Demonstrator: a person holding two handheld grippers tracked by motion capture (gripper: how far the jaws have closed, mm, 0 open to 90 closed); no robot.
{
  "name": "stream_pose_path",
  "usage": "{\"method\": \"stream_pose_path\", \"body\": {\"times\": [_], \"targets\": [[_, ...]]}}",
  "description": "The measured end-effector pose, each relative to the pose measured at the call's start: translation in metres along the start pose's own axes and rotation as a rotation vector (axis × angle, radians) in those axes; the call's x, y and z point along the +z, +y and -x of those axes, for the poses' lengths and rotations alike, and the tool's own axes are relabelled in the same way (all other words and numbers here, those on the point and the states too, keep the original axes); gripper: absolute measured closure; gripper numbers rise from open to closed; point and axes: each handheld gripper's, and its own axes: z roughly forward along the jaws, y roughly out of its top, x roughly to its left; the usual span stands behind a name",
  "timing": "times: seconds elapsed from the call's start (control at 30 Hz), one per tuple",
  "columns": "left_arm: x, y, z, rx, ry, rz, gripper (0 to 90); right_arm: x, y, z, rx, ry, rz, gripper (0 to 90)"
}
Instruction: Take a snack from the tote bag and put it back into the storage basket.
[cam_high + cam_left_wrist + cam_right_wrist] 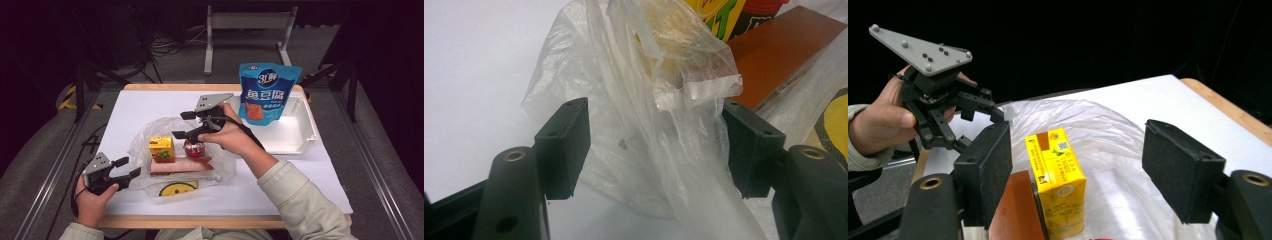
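Observation:
A clear plastic bag (141, 146) with a yellow smiley print lies at the middle of the white table. A yellow juice carton (162, 148), a red can (194, 148) and a flat brown-red box (182, 165) sit in its spread film. My left gripper (128, 167) stands open at the bag's left edge; a crumpled fold of the bag (659, 115) rises between its jaws (659, 150). My right gripper (184, 125) hovers open just behind the carton and can. The carton (1055, 180) lies below its spread jaws (1078, 170), with the brown box (1015, 212) beside it.
A blue snack pouch (267, 92) stands upright in a white tray (300, 142) at the back right. The table's wooden edge (225, 221) runs along the front. A metal stand and cables sit on the floor behind the table.

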Motion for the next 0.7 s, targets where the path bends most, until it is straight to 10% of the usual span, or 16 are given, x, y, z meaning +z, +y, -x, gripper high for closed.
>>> {"method": "stream_pose_path", "body": {"times": [0.7], "targets": [[-0.002, -0.002, 0.001, -0.001, -0.002, -0.01, 34.3, 0.044, -0.014, -0.004, -0.014, 0.045, -0.117, 26.0]]}}
